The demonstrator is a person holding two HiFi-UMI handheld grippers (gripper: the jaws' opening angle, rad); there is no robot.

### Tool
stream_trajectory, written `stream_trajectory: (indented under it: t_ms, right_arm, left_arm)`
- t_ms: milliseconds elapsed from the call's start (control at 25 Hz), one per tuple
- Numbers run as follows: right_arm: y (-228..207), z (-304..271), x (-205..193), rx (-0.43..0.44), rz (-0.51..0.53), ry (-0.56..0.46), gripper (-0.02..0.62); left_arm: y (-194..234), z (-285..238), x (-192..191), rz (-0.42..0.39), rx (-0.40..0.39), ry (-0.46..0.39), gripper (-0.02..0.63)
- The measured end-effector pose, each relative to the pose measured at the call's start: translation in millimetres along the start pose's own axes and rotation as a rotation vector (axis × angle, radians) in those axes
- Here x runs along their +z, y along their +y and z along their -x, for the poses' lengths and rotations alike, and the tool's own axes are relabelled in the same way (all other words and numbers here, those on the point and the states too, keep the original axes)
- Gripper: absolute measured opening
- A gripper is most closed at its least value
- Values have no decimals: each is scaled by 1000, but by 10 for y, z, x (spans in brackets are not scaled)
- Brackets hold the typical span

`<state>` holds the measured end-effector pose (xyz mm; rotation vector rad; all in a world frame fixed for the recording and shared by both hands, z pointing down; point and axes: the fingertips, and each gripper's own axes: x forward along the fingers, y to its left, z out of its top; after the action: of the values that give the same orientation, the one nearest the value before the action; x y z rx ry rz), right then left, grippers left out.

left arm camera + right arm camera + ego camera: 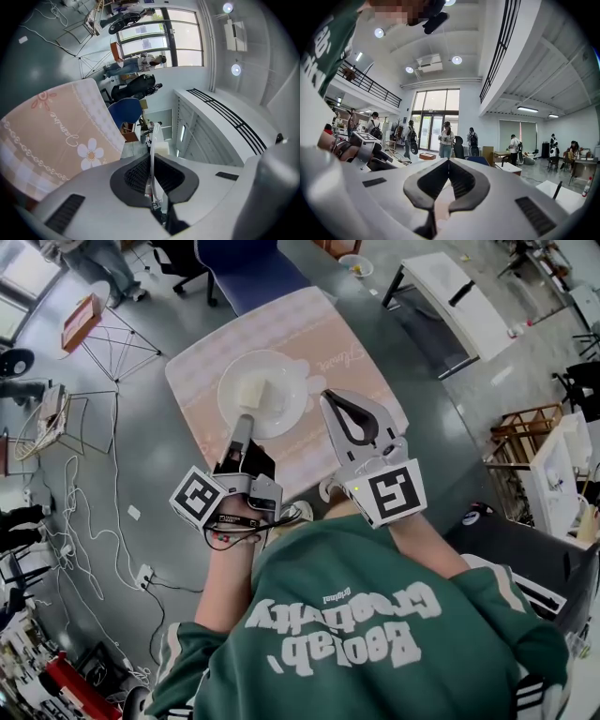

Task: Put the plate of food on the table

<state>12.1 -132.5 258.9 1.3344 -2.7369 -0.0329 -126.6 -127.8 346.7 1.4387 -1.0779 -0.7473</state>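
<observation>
A white plate (267, 395) carrying a pale block of food (251, 390) is over the small table with the peach flowered cloth (202, 381). I cannot tell whether it rests on the cloth. My left gripper (247, 420) is shut on the plate's near rim. In the left gripper view the plate's rim (152, 150) runs edge-on between the jaws, with the food block (162, 149) just beyond. My right gripper (326, 397) hovers right of the plate over the cloth's edge. Its jaws meet at the tips (448, 161) with nothing between them.
A blue chair (248, 273) stands at the table's far side. A white table (459, 296) is at the upper right and a dark desk (525, 554) at the right. Wire frames (103, 343) and cables (84, 521) lie on the floor at the left. People stand in the distance.
</observation>
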Motion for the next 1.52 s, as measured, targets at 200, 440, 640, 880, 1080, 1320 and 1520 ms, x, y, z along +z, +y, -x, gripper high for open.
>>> stream_trajectory:
  t_ms: [200, 440, 640, 880, 1080, 1320, 1520]
  right_arm:
    - [-149, -119, -37, 15, -7, 2, 15]
    - [-348, -331, -65, 32, -3, 8, 15]
    - [-469, -475, -126, 58, -10, 20, 15]
    - [-812, -836, -341, 96, -35, 62, 15]
    - [-822, -927, -420, 126, -53, 71, 15]
    - [-755, -987, -528, 183, -73, 94, 15]
    - [-750, -1028, -544, 194, -94, 92, 15]
  left_arm:
    - [16, -154, 10, 12, 5, -17, 27]
    - [-24, -390, 118, 12, -1, -47, 28]
    - [17, -562, 139, 24, 12, -59, 28]
    - [115, -1043, 192, 8, 47, -69, 27]
    - [114, -1119, 201, -25, 52, -74, 28]
    - [162, -1152, 212, -56, 86, -78, 28]
    - [154, -1165, 209, -60, 83, -84, 28]
